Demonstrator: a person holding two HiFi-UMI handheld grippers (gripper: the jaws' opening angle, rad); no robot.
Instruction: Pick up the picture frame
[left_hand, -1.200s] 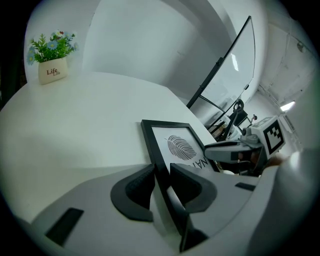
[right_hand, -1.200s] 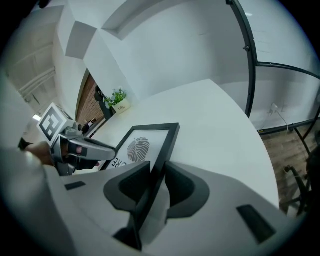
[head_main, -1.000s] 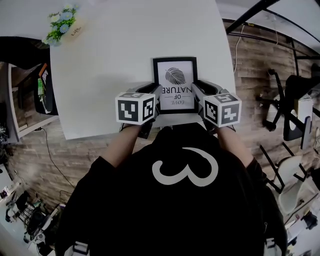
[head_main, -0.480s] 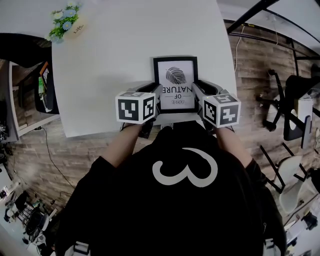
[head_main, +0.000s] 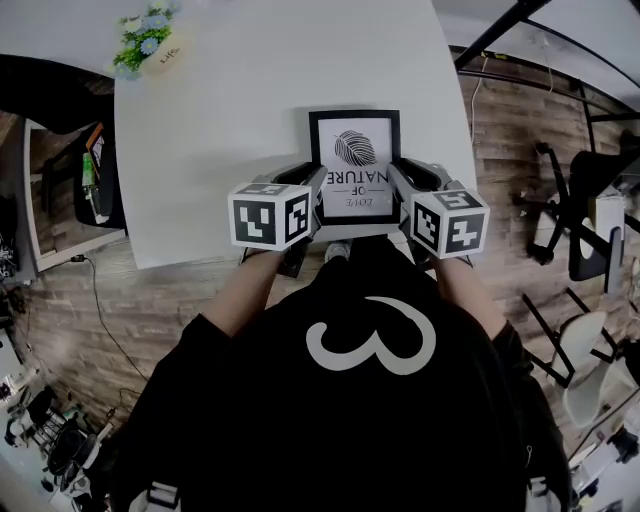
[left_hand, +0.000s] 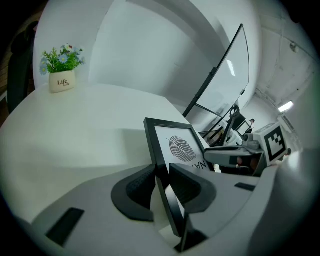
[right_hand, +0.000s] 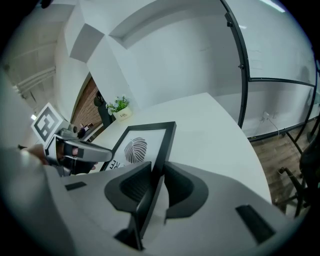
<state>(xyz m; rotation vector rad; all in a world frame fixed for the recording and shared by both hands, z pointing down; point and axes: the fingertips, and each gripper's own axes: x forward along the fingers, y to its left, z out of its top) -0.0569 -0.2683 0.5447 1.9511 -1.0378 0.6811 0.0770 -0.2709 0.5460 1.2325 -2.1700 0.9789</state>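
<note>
A black picture frame (head_main: 355, 150) holding a white print of a leaf and lettering hangs between my two grippers, just above the near edge of the white table (head_main: 250, 110). My left gripper (head_main: 312, 188) is shut on the frame's left side; its dark pads clamp the black rim (left_hand: 161, 165). My right gripper (head_main: 398, 182) is shut on the right side, pads pressed against that rim (right_hand: 159, 160). The frame (left_hand: 180, 145) tilts with its far edge raised and casts a shadow on the table. In the right gripper view the print (right_hand: 137, 147) shows on the left.
A small white pot of flowers (head_main: 150, 42) stands at the table's far left corner. A shelf unit (head_main: 90, 180) is left of the table and office chairs (head_main: 590, 220) stand on the wooden floor to the right. A black metal stand (right_hand: 240, 55) rises beyond the table.
Both grippers have risen a little with the frame clamped between them, and the frame now sits slightly higher and larger in the head view.
</note>
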